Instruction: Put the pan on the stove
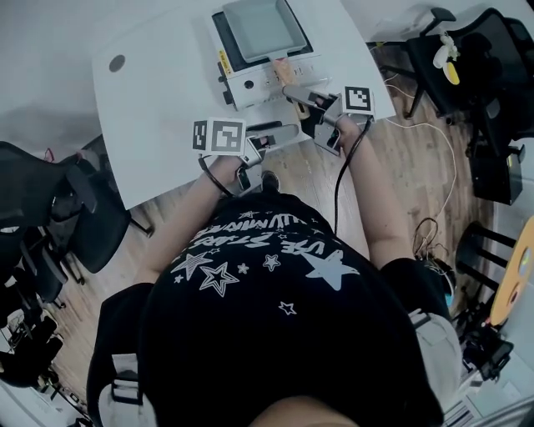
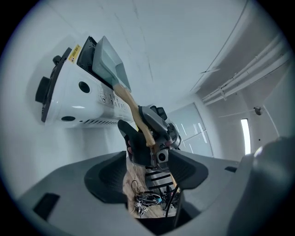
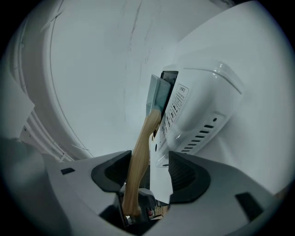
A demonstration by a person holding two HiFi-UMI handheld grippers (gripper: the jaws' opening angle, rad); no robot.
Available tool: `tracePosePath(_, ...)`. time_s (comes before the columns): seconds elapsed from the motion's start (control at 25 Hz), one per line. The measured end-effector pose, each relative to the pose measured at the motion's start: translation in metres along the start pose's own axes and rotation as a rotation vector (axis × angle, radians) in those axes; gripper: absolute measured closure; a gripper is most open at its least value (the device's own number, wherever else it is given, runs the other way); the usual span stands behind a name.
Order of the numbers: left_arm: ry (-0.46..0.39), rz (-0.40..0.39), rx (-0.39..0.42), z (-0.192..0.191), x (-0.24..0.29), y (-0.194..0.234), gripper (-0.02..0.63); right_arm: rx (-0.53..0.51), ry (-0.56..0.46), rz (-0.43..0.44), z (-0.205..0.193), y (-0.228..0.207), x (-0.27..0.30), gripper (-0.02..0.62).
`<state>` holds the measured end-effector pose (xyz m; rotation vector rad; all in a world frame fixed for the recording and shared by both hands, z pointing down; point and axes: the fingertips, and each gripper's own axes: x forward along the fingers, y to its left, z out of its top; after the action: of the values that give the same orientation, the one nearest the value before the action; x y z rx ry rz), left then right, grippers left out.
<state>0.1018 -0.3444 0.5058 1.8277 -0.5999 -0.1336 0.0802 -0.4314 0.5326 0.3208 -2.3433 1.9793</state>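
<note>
A square grey pan (image 1: pixel 257 25) sits on the white stove (image 1: pixel 250 83) on the white table (image 1: pixel 158 92). Its wooden handle (image 1: pixel 282 71) points toward me. My right gripper (image 1: pixel 302 97) is at the handle's end. In the right gripper view the handle (image 3: pixel 140 152) runs between the open jaws of the right gripper (image 3: pixel 146 174), close to the left pad and apart from the right one, up to the pan (image 3: pixel 156 94). My left gripper (image 1: pixel 265 142) hangs off the table's near edge, open and empty (image 2: pixel 146 177). From it I see the stove (image 2: pixel 73 92), the handle (image 2: pixel 131 103) and the right gripper (image 2: pixel 154 133).
Black office chairs stand at the left (image 1: pixel 50 208) and the right (image 1: pixel 476 67) of the table. A white cable (image 1: pixel 417 125) trails across the wooden floor on the right. The stove stands near the table's front right corner.
</note>
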Motion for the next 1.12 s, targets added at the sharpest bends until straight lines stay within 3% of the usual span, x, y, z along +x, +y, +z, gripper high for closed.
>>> tracePosePath(0.28,0.050,-0.023,0.023,-0.013,-0.013,-0.007,0.339,0.001,-0.094,-0.003,-0.013,0.007,-0.013,0.367)
tracePosePath(0.52,0.101,-0.004,0.103,-0.026,-0.025,-0.005,0.339,0.016,-0.185,0.006,-0.035,0.011,-0.025,0.367)
tracePosePath(0.88,0.068,-0.017,0.142,-0.037,-0.074,-0.006,0.341,0.015,-0.231,0.028,-0.091,0.031,-0.015,0.367)
tracePosePath(1.12,0.013,0.038,0.304,-0.044,-0.121,-0.009,0.370,-0.156,-0.239,-0.030,-0.124,0.064,0.011,0.367)
